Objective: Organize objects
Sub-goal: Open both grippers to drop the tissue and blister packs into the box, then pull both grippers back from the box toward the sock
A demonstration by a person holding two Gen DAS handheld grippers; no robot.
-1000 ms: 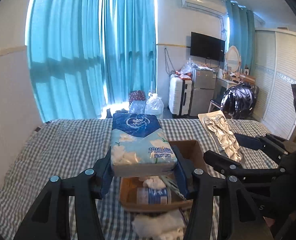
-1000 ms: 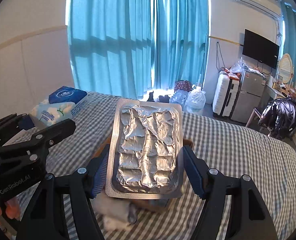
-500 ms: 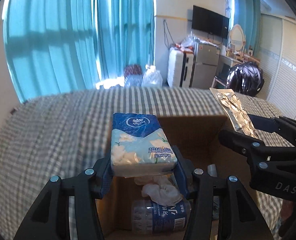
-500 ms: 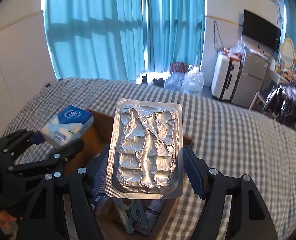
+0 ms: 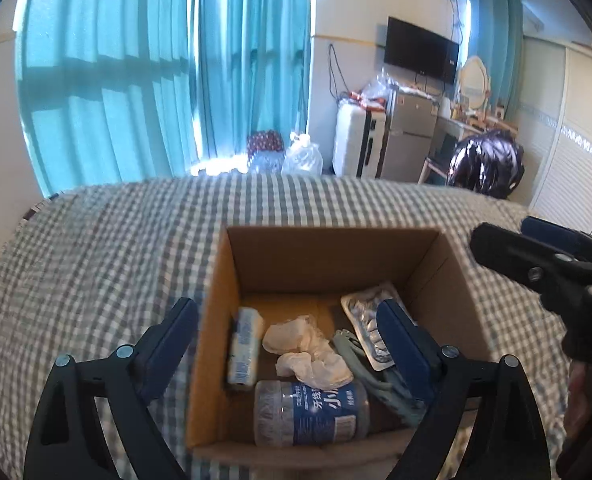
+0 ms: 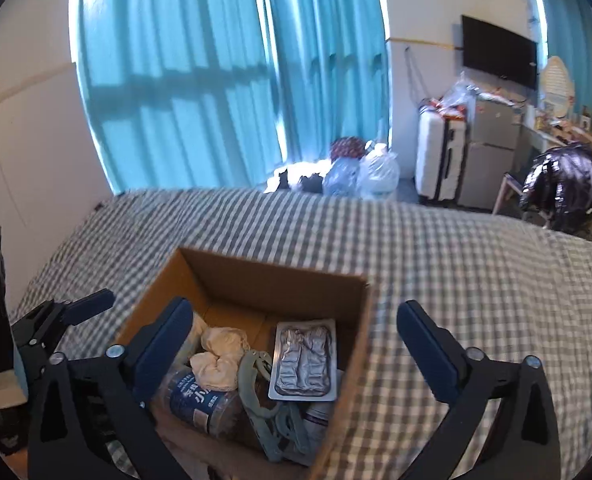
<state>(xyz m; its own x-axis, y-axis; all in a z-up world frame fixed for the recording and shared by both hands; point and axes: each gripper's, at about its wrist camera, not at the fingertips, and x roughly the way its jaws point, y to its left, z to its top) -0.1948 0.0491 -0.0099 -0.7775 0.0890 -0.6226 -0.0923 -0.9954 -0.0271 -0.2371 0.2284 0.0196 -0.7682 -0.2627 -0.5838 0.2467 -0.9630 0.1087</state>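
Both the left gripper point(image 5: 288, 330) and right gripper point(image 6: 292, 332) hang over the cardboard box point(image 5: 332, 248) with jaws released and empty. The tissue pack point(image 5: 245, 350) and foil blister sheet point(image 6: 305, 358) lie inside it; the box sits mid-bed point(image 5: 108, 248).

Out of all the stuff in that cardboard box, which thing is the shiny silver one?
The foil blister pack, lying flat against the box's right wall. The tissue pack, crumpled tissues and bottle beside it aren't metallic.

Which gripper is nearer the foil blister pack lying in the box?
Right, as far as I can tell. The right gripper hangs open almost directly over the foil blister pack; the left gripper is open above the box's left-centre.
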